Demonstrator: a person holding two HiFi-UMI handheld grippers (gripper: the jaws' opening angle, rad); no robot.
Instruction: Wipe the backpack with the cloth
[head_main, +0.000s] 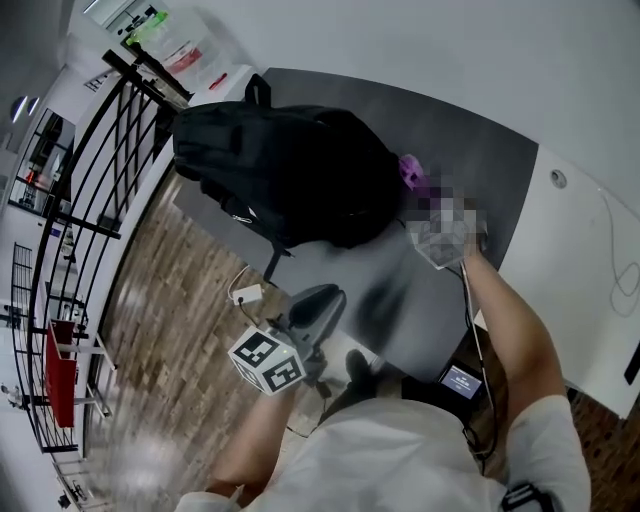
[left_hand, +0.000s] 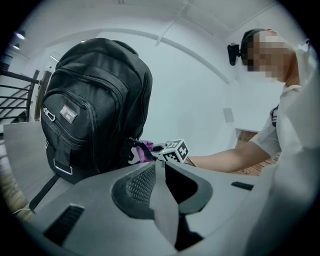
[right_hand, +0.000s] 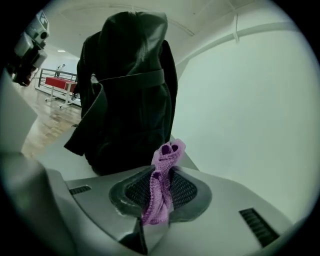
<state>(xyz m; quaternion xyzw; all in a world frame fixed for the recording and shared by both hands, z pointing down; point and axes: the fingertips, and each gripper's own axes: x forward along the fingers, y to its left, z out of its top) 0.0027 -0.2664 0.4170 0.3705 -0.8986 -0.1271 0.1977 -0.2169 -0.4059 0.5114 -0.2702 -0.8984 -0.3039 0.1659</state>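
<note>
Grey and bare apart from the bag, the surface (head_main: 450, 140) runs out toward a white wall, with a black railing (head_main: 90, 190) and wood floor (head_main: 170, 300) off its left edge.

The backpack (head_main: 290, 180) stands upright on the far left part of the surface, black, zips closed. Just beside its right flank is the purple cloth (right_hand: 169, 152), bunched into a narrow twist. It is pinched between the fingers of the right gripper (right_hand: 160, 192), and a short tuft pokes out toward the bag. I cannot tell whether the cloth touches the fabric. The left gripper (left_hand: 160, 172) hangs at the near edge of the surface, well apart from the backpack, its fingers pressed together on nothing.

No wiping appears to be under way.

- **Tipping or sliding:** Nothing braces the backpack. A firm sideways stroke from the right could tip it or push it toward the left edge.
- **Poor contact:** The exposed tuft is small, so hard finger tips may rub the bag instead of the cloth.
- **Snagging:** The twist could catch on a zip or strap and be dragged out of the pinch.
</note>
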